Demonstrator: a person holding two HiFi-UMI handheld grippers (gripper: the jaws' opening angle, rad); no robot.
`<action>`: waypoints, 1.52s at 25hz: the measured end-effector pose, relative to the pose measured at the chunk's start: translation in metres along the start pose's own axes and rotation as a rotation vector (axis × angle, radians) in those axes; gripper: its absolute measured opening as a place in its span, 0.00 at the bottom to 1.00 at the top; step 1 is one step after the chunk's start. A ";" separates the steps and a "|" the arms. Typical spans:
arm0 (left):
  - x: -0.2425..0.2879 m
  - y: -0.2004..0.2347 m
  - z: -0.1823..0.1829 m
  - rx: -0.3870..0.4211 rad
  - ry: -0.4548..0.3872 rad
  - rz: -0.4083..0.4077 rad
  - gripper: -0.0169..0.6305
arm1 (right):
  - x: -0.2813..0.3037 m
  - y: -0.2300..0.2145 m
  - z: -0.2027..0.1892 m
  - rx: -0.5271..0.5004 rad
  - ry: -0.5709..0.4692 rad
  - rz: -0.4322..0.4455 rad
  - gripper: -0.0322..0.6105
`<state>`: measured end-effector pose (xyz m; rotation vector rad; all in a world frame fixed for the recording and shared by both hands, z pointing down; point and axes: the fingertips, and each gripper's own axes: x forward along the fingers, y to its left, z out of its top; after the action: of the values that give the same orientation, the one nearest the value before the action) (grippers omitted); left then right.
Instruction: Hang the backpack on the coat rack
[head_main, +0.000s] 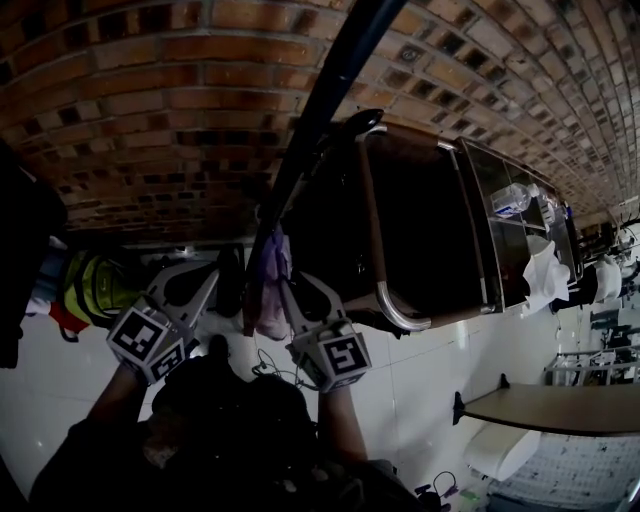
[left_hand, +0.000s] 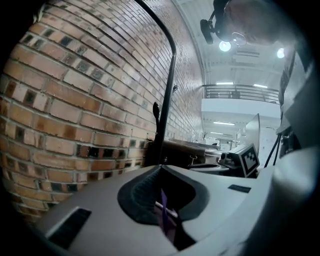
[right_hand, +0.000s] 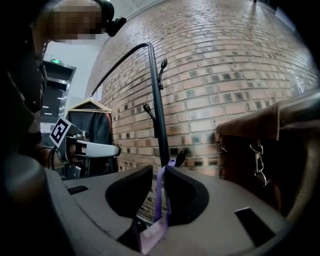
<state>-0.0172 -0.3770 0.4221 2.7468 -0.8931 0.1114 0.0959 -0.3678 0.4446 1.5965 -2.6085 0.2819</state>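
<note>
Left gripper (left_hand: 161, 168) is clamped shut on the purple strap (right_hand: 160, 195), and the right gripper (right_hand: 159, 169) pinches it too, jaws narrow. The flat webbing stands upright, loop end up. The dark backpack (head_main: 225, 400) hangs below both. Just ahead is the slim black coat rack (right_hand: 156, 100) with knobbed hooks. The brick wall (head_main: 150, 100) sits tight behind, and brown furniture (head_main: 420, 220) crowds the right.
</note>
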 end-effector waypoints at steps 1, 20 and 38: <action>-0.003 -0.006 0.000 0.003 -0.002 0.000 0.09 | -0.004 0.001 0.000 0.004 -0.011 0.004 0.18; -0.099 -0.208 -0.043 0.027 -0.055 0.115 0.09 | -0.221 0.063 -0.012 -0.044 -0.101 0.119 0.06; -0.212 -0.325 -0.059 0.058 -0.103 0.211 0.09 | -0.350 0.145 -0.031 -0.078 -0.064 0.206 0.05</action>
<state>0.0028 0.0124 0.3786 2.7241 -1.2245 0.0351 0.1264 0.0083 0.4033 1.3368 -2.7983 0.1394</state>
